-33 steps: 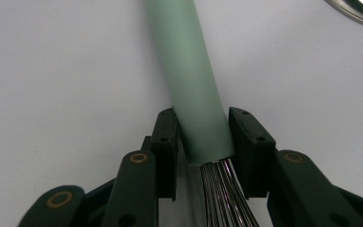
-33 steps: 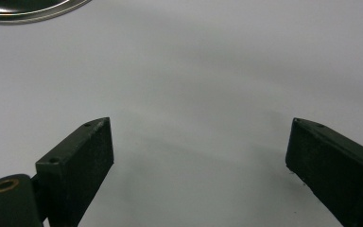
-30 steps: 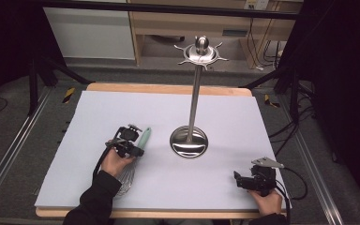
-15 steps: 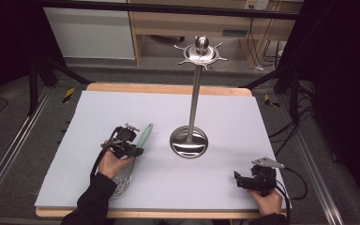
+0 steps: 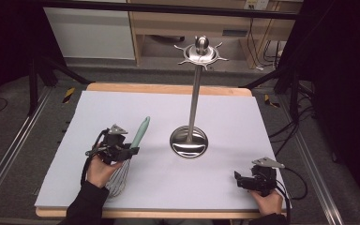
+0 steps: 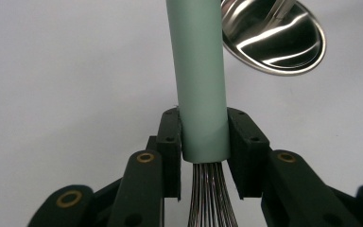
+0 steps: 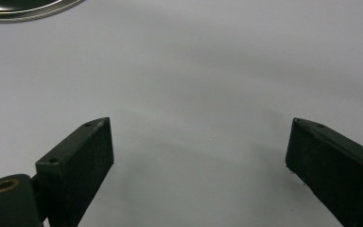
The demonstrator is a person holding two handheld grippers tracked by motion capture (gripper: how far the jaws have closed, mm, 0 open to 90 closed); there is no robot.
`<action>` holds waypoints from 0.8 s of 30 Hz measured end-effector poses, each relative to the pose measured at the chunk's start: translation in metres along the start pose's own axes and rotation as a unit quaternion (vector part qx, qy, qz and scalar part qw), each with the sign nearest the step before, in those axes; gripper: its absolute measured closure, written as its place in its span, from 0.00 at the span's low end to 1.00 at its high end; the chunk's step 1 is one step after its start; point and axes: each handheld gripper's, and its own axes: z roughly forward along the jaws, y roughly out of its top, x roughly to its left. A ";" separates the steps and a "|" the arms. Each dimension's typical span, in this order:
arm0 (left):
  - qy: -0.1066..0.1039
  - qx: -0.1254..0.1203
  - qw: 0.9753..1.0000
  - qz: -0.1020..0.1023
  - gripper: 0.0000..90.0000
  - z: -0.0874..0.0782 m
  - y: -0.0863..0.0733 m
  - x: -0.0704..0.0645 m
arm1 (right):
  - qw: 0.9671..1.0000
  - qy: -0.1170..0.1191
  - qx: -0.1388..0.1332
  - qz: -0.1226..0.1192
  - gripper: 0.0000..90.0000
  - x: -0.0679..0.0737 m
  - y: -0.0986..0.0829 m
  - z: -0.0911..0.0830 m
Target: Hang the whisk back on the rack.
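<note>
Pinching the whisk (image 6: 202, 94) right where the green handle meets the wires, the left tool (image 6: 203, 137) has its jaws pressed against both sides of the handle's lower end. In the high view the whisk (image 5: 138, 133) lies left of the stand (image 5: 189, 140), handle pointing away from the person and slightly toward the stand's base, wire cage back under the left hand (image 5: 101, 171). The right tool (image 5: 255, 180) sits low, well to the right of the stand and nearer the person, with jaws spread wide over bare counter (image 7: 194, 94) and nothing between them.

The likely job is hanging the whisk on the hooks at the stand's top. The grip is the weak point: the handle is smooth and round, and the jaws hold only its very end, so the long handle could pivot or slide out when lifted. Swinging it up near the stand could knock the thin pole and tip it. Whether the handle tip has a hanging loop cannot be told from here.
</note>
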 end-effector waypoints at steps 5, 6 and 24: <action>0.002 -0.022 1.000 -0.002 0.76 -0.014 -0.003 0.001 | 1.000 0.001 -0.003 -0.007 0.10 -0.001 0.000 -0.001; 0.003 -0.033 0.999 -0.004 0.76 -0.020 -0.004 0.003 | 1.000 0.002 -0.004 -0.006 0.10 0.000 0.000 -0.002; 0.021 -0.134 0.991 0.008 0.76 -0.063 -0.001 -0.001 | 1.000 0.001 -0.004 -0.007 0.10 0.000 0.000 -0.002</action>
